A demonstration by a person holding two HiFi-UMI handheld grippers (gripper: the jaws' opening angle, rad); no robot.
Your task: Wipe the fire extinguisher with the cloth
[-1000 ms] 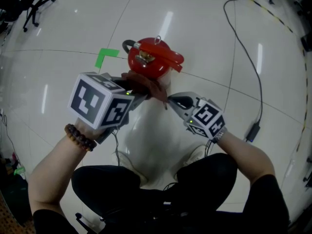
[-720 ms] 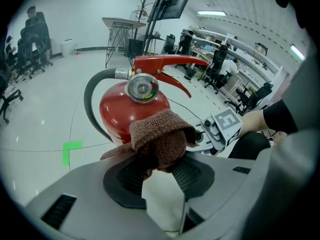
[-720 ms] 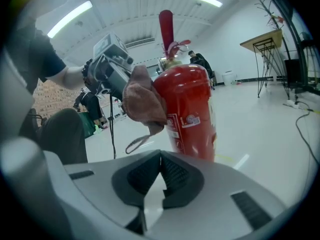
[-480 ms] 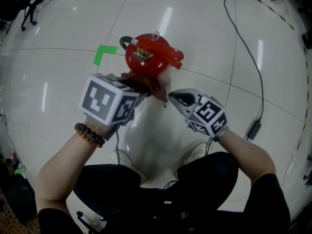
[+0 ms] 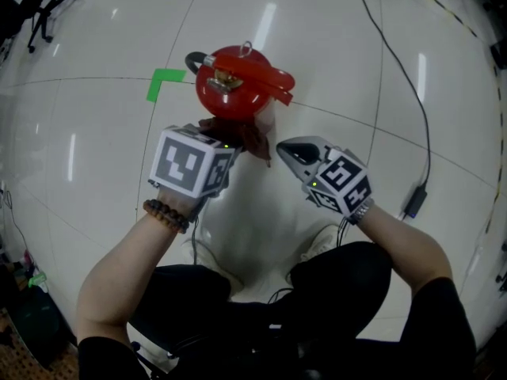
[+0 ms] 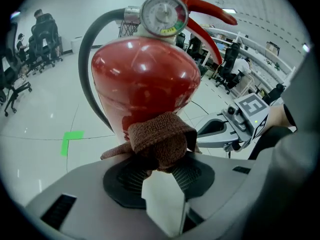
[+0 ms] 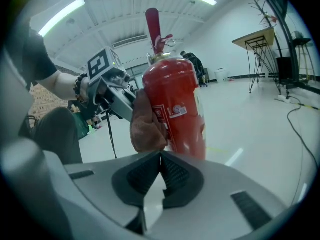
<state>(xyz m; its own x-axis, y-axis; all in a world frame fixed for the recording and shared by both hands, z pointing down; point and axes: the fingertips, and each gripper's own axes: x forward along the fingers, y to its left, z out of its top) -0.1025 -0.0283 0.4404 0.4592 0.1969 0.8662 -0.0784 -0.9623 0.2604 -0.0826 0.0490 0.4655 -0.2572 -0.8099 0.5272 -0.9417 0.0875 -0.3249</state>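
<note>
Head view, left to right: green tape mark (image 5: 166, 81) on the pale floor (image 5: 87, 141). Then the left hand-held gripper (image 5: 228, 139), with its marker cube over most of its body. Brown cloth (image 5: 253, 138) sits at its tip. The red extinguisher (image 5: 238, 85) stands upright just past that. The right hand-held gripper (image 5: 282, 150) comes next, and a black cable (image 5: 405, 93) trails off at far right.

What each view adds:
- Head view looks down on the extinguisher's top only: lever and valve, no side wall. The cube hides most of the cloth.
- Left gripper view alone shows the gauge (image 6: 164, 15) face-on and the black hose (image 6: 89, 59) curving down the cylinder's left side. It also shows the grip: cloth bunched and pinched between the pads, with the wad touching the lower red wall.
- Right gripper view alone shows the side label (image 7: 172, 111). Here the cloth lies against the cylinder's left flank. This gripper's pads are pressed together with nothing between them.

Position relative to the grippers:
- Left: the extinguisher is straight ahead of the jaws, with only the pinched cloth between the tips and the red wall.
- Right: the extinguisher is ahead and near but apart, with no contact. In the head view, the tip sits just right of the cloth, below the red head.
</note>
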